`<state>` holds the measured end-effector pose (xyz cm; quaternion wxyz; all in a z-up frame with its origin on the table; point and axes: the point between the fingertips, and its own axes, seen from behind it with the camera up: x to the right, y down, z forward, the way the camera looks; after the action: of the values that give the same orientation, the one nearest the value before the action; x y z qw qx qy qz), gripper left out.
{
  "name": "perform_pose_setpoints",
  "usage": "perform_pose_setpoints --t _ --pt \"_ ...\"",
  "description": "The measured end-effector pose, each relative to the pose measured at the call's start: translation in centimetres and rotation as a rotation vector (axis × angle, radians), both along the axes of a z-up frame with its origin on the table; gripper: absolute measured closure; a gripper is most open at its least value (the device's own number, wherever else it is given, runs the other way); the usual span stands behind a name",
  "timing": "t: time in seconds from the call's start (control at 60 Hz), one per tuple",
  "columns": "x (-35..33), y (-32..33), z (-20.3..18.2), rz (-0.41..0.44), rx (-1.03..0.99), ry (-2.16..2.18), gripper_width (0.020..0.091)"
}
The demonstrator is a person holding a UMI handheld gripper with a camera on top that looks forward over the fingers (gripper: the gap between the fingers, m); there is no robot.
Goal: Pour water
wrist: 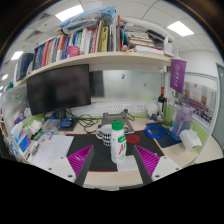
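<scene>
**Bottle waits between parted fingers**

Bottle (119,143), white with a green cap, stands on the counter (100,172) between the fingers (115,159), which are spread wide and grasp nothing. Beyond it sit a monitor (58,88) and a dark bottle (162,103). A shelf (95,60) of books runs overhead.

Can't read the label on the white bottle (118,143) standing between the pink pads (79,157), way too small. Book spines on the shelf (85,42) all unreadable too. Monitor (58,88) just dark, nothing showing. Bottom of the dark bottle (161,103) hidden behind desk clutter. Papers on the desk (48,152) too tiny to make out. Gripper (112,158) fingers cut off at the base.
</scene>
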<state>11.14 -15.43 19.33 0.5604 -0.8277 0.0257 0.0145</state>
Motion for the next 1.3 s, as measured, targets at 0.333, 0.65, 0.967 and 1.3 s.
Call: perform_pose_setpoints --t 0.333,0.65,0.967,1.3 --pt "2.1 8.9 -7.5 0.034 0.015 -0.072 0.0260" --pt "2.1 14.8 -10.6 0.068 0.063 -0.059 0.0499" --pt "1.9 16.4 -10.6 0.079 0.118 -0.088 0.0735" --pt "4.1 18.6 -7.6 0.135 0.072 -0.368 0.0745"
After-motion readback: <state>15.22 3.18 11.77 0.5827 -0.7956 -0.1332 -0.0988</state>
